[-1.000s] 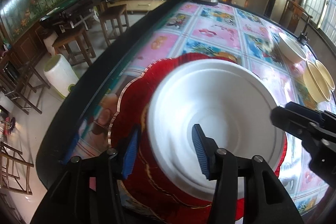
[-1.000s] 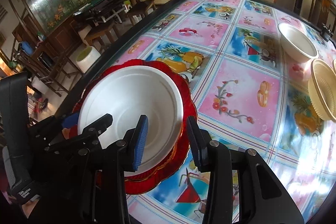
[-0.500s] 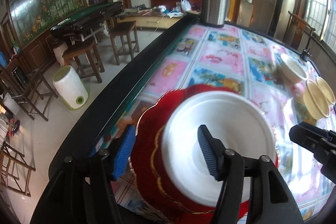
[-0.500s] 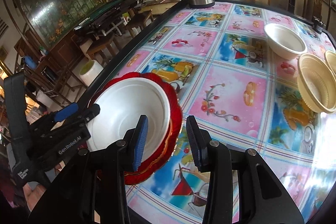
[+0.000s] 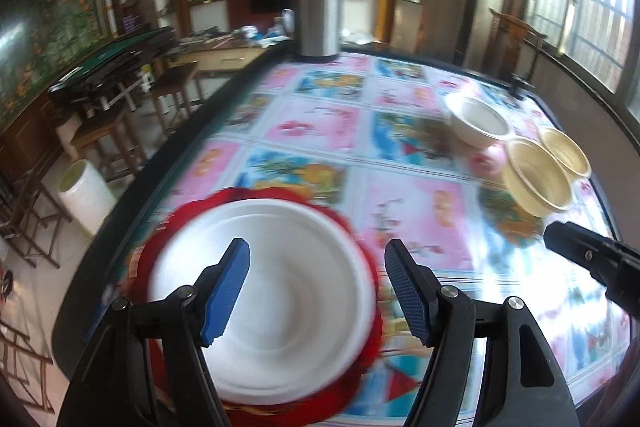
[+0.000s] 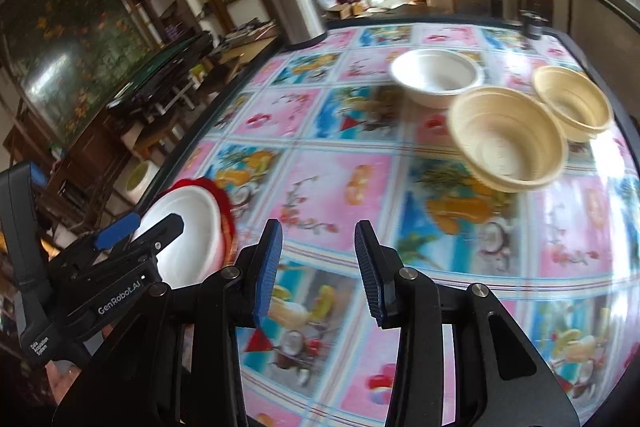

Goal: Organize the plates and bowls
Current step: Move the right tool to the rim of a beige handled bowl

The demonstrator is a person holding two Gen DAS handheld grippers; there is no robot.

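Observation:
A white plate point(image 5: 276, 291) lies on a red scalloped plate point(image 5: 168, 243) at the table's near left edge; the pair also shows in the right wrist view point(image 6: 188, 219). My left gripper point(image 5: 318, 287) is open and empty, above the white plate's right side. My right gripper point(image 6: 318, 267) is open and empty over the bare tablecloth, right of the plates. A white bowl point(image 6: 436, 77) and two cream bowls point(image 6: 506, 139) point(image 6: 574, 103) stand at the far right; they also show in the left wrist view, the white bowl point(image 5: 478, 121) and the cream bowls point(image 5: 536, 175) point(image 5: 564, 153).
A steel thermos point(image 5: 316, 15) stands at the table's far edge, also in the right wrist view point(image 6: 290, 3). The colourful tablecloth point(image 6: 340, 187) covers the table. Stools point(image 5: 176, 87) and a white bin point(image 5: 86, 195) stand on the floor at left.
Both grippers have drawn back and swung right. The stacked plates now sit further left in both views. The bowls at the right have come closer to the right gripper.

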